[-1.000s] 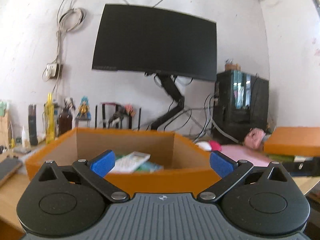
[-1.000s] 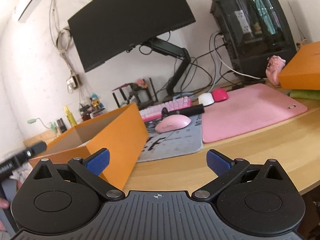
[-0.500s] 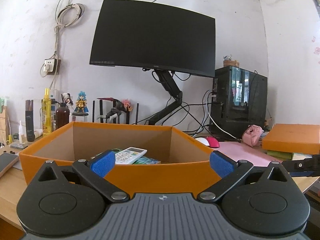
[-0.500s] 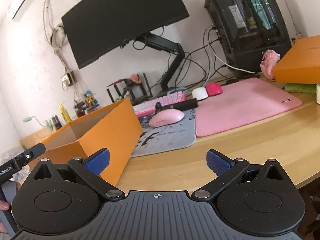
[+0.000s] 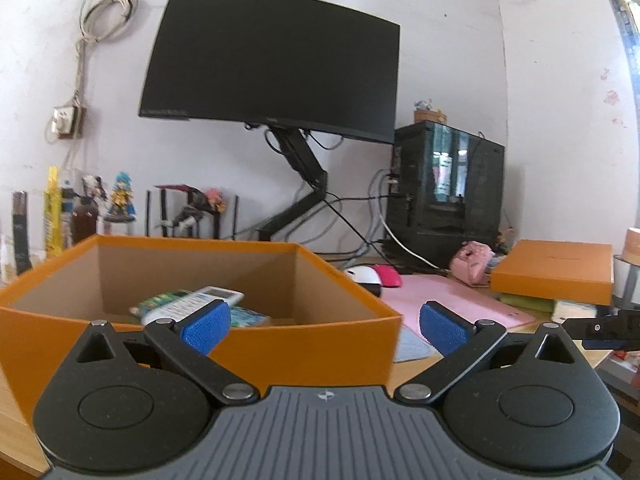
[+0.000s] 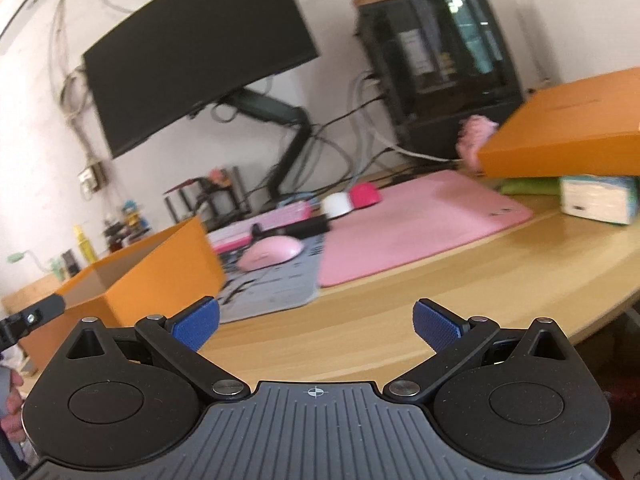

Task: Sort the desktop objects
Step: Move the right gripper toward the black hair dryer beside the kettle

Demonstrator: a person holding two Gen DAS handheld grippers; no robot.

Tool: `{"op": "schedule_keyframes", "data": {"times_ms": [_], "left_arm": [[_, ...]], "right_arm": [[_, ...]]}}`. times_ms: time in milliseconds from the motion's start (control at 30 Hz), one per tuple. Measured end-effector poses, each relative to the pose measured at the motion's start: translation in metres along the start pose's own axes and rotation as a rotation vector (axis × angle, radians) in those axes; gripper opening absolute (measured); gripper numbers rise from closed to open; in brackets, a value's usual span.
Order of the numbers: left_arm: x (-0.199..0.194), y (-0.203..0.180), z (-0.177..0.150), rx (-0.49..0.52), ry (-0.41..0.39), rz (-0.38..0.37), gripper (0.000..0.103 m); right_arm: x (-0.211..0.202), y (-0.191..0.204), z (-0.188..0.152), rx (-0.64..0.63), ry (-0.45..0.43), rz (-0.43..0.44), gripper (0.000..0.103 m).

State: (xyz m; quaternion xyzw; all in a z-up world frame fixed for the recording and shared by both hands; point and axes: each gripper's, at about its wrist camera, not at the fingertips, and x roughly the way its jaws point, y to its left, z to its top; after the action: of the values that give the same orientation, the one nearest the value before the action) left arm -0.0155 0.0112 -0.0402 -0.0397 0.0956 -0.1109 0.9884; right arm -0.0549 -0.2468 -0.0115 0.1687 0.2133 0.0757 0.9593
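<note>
Left fingers: the left gripper (image 5: 324, 322) has its blue pads spread wide, nothing between them; it sits level just short of the orange box (image 5: 280, 344).
Right fingers: the right gripper (image 6: 316, 322) is spread just as wide and holds nothing; bare wooden desk (image 6: 460, 280) lies under and ahead of it.
Box, left view: fills the frame from 9 to 12 o'clock of the left gripper, lid off, top open.
Box contents: a white remote (image 5: 200, 300) lies inside on top of green packets (image 5: 160, 302); what else is in there the near wall hides.
Box, right view: at 10 o'clock of the right gripper.
Desk, mid distance: a pink mouse (image 6: 272, 254) on a grey mat (image 6: 276, 292) at 11 o'clock, a pink mat (image 6: 420, 224) at 12 to 1.
Desk, further: a white mouse (image 6: 337, 204) and a magenta one (image 6: 365, 194) at 12, a pink keyboard (image 6: 276, 220) beside them.
Far right: an orange lid (image 6: 560, 136) at 2 o'clock rests on books.
Step in hand: a judgement only; both grippers are between grasps, which fits either more things left to put in the box or the sorting being over.
Next move: not settled by this scene; any grasp would need the wide-spread fingers brought down over one item.
</note>
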Motion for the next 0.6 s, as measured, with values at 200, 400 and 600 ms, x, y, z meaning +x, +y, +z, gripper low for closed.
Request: {"op": "schedule_keyframes", "data": {"times_ms": [200, 400, 600], "left_arm": [[0.007, -0.023, -0.001, 0.023, 0.004, -0.062, 0.103], [0.009, -0.044, 0.002, 0.082, -0.021, -0.116, 0.103], [0.014, -0.063, 0.002, 0.106, -0.018, -0.181, 0.103]], "right_arm": [[-0.009, -0.028, -0.001, 0.032, -0.026, -0.076, 0.103], [-0.019, -0.044, -0.003, 0.046, -0.048, -0.128, 0.103], [-0.03, -0.067, 0.004, 0.052, -0.087, -0.21, 0.103]]}}
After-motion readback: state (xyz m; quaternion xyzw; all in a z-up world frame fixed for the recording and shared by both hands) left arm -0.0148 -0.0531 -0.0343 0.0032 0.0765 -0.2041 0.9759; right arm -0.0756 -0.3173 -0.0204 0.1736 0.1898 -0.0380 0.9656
